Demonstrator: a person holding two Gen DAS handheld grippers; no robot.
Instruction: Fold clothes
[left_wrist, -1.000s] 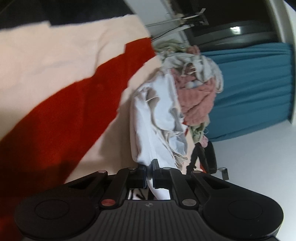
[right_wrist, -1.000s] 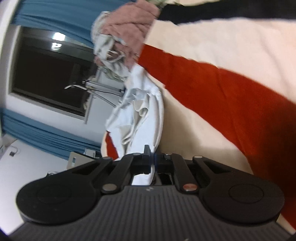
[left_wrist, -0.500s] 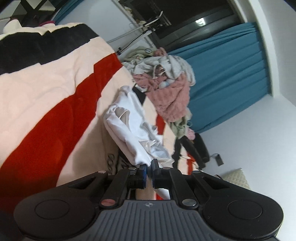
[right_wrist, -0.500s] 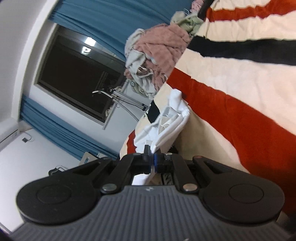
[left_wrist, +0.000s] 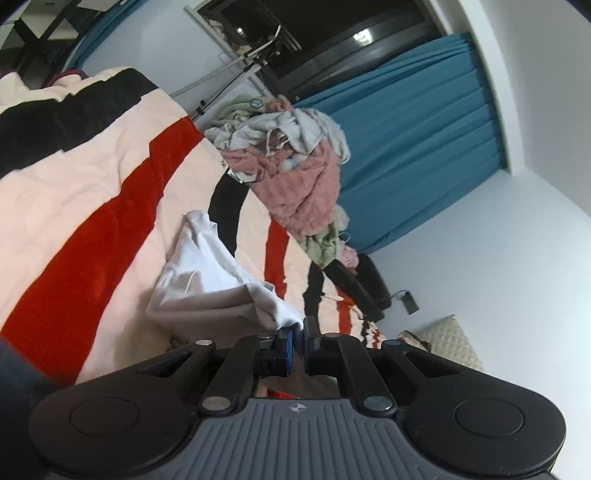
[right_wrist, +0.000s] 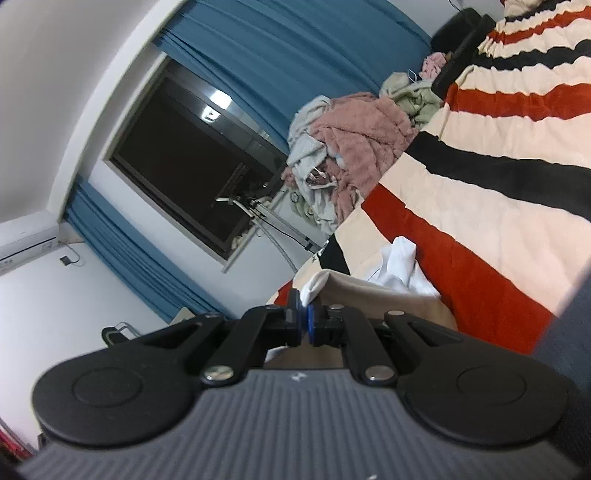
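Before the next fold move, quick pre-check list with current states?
1. Left gripper shut on the white garment: ok.
2. Right gripper shut on the garment's other corner: ok.
3. Garment free of the clothes pile: ok, they lie apart.
4. Striped blanket bare beside the garment for laying down: ok.
5. Garment spread flat between the grips: not ok, bunched.
6. Far hem free of snags: cannot tell.
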